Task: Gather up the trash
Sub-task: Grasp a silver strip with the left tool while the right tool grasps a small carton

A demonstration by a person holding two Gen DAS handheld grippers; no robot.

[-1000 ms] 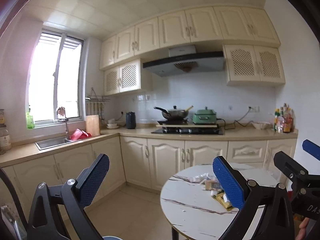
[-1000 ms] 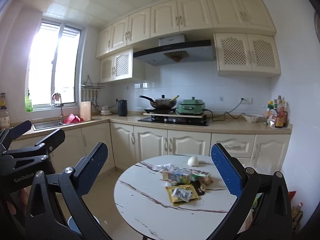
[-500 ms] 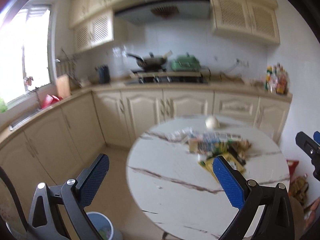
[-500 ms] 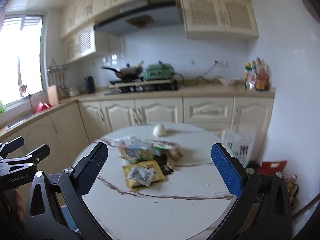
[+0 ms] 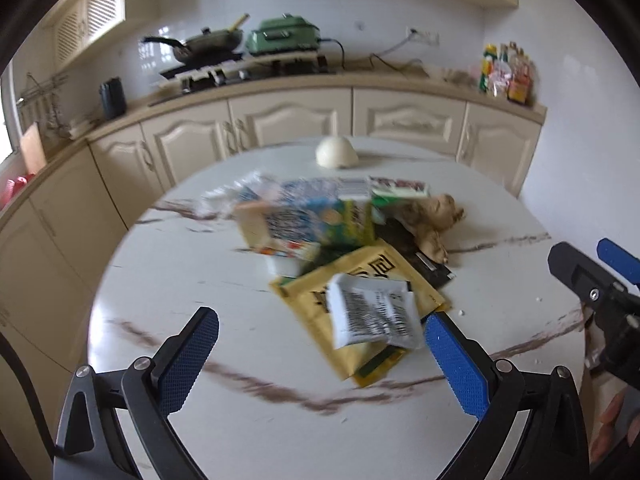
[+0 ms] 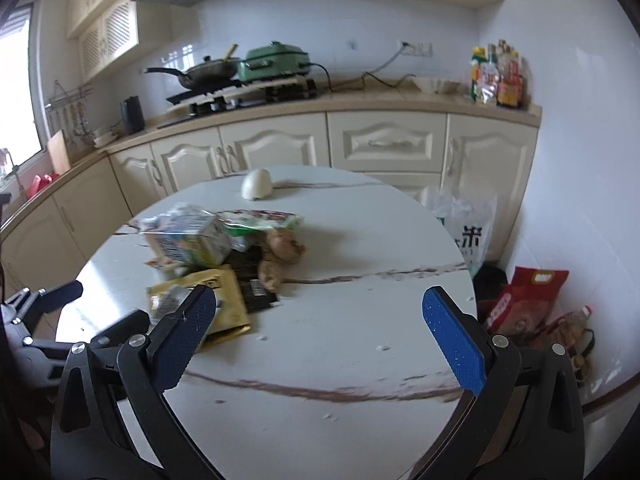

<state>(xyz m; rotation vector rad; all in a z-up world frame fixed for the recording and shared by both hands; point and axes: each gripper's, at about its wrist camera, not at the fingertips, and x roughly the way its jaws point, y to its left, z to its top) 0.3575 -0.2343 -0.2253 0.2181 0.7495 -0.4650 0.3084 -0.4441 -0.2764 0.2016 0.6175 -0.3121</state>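
A pile of trash lies on the round white marble table (image 5: 208,272): a yellow packet (image 5: 360,280) with a white printed sachet (image 5: 372,316) on it, a blue-and-green carton (image 5: 304,220), a black wrapper and a ginger root (image 5: 432,216). A white onion half (image 5: 336,154) sits apart at the far side. My left gripper (image 5: 320,356) is open and empty, just in front of the yellow packet. My right gripper (image 6: 320,340) is open and empty over the table's near right part, with the pile (image 6: 200,248) ahead to its left.
Cream kitchen cabinets and a counter (image 6: 360,100) with a stove, wok and green pot run behind the table. Bottles stand at the counter's right end (image 6: 496,76). Bags (image 6: 520,304) lie on the floor right of the table (image 6: 360,320).
Both grippers have tilted down and moved closer to the table. The trash pile now fills the views. Both stay open.
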